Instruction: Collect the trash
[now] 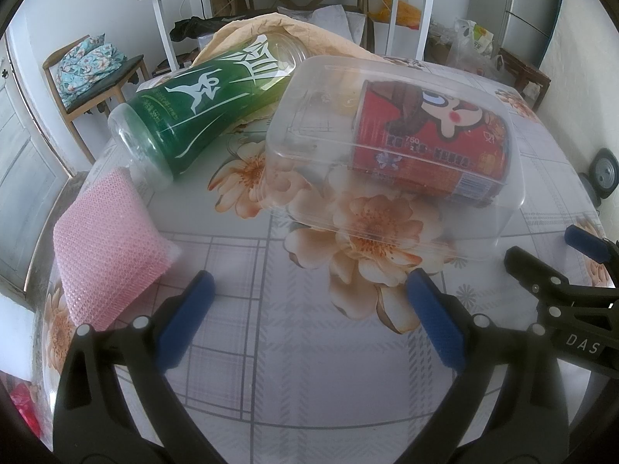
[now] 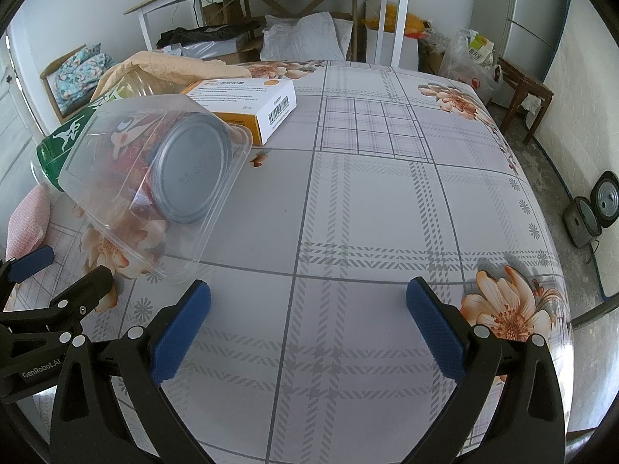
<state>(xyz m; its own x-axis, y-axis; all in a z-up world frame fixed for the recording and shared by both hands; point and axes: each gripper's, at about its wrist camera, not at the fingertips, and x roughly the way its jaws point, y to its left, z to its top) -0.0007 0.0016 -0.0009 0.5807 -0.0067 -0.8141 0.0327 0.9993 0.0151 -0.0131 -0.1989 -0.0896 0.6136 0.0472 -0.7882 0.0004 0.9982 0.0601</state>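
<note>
Left wrist view: the left gripper point(image 1: 309, 317) is wide open and holds nothing. A clear plastic box point(image 1: 390, 154) lies at 12 o'clock with a red can point(image 1: 433, 135) inside. A green bottle point(image 1: 201, 112) lies at 10 o'clock. The right gripper point(image 2: 309, 321) is wide open too, holding nothing, with the box at 10 o'clock.

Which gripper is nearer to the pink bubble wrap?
Left. The left gripper hangs open just short of the pink bubble wrap, its left finger beside it. The right gripper is open farther off, beyond the clear plastic container.
</note>
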